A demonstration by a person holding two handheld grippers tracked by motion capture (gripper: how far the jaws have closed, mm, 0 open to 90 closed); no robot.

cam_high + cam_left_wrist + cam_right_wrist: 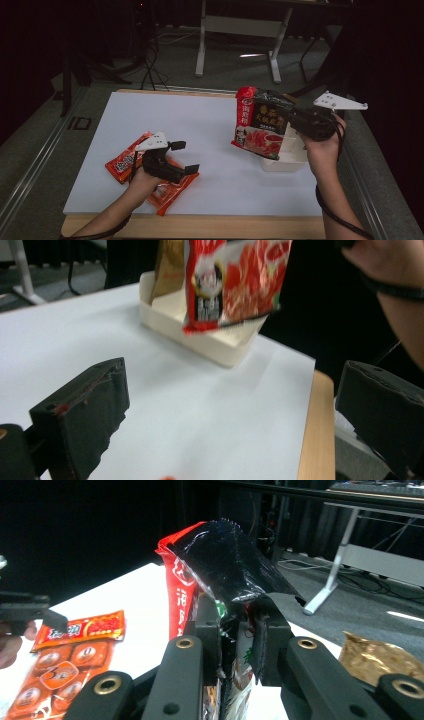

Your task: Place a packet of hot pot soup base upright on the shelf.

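Observation:
A red and black sauce packet (pixel 259 126) hangs in the air over a white tray (pixel 281 165), with my right gripper (pixel 290 119) shut on its upper edge. From the right gripper view the two jaws pinch the crumpled packet top (pixel 225 570) between them at the right gripper (pixel 239 630). My left gripper (pixel 186 157) is open and holds nothing, just above two orange packets (pixel 124 162) lying at the front left of the white table (pixel 200 115). Its jaws stand wide apart in the left gripper view (pixel 235 390), aimed toward the tray (pixel 210 342) and the hanging packet (pixel 235 282).
A gold foil packet (pixel 380 660) stands in the tray, also seen as a gold foil packet (pixel 169 265) from the left. The wooden table edge (pixel 200 226) runs along the front. Desk legs (pixel 202 40) stand on the floor beyond the table.

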